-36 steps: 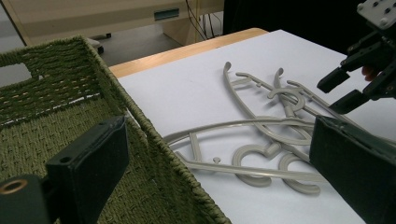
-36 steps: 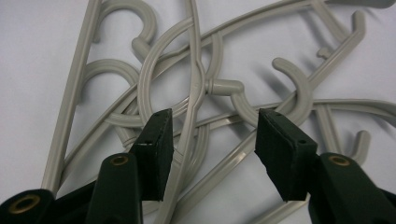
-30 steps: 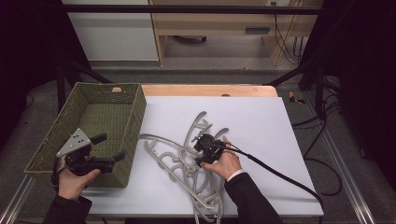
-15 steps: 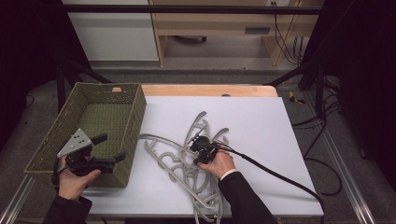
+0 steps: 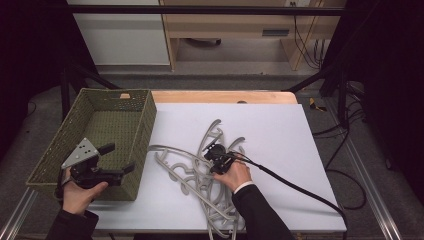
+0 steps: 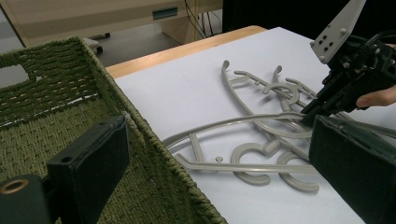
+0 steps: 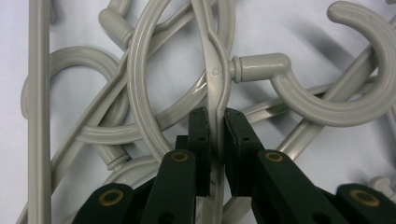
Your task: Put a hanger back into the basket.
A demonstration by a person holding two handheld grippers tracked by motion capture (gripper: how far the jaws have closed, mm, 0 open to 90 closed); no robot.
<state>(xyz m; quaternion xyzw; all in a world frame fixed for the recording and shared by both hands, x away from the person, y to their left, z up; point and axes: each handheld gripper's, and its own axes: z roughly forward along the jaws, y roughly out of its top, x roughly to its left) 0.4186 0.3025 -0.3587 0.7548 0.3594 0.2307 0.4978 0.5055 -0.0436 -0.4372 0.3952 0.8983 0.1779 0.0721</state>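
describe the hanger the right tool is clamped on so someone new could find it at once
On the white table top, right of the green woven basket, lies a tangled heap of grey plastic hangers. The one meant is the hanger whose thin flat bar runs between the pads of the right tool. No other hanger there is gripped.

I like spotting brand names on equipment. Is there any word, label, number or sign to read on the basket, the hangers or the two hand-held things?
No readable text: none on the green basket, the grey hangers, the left tool or the right tool.
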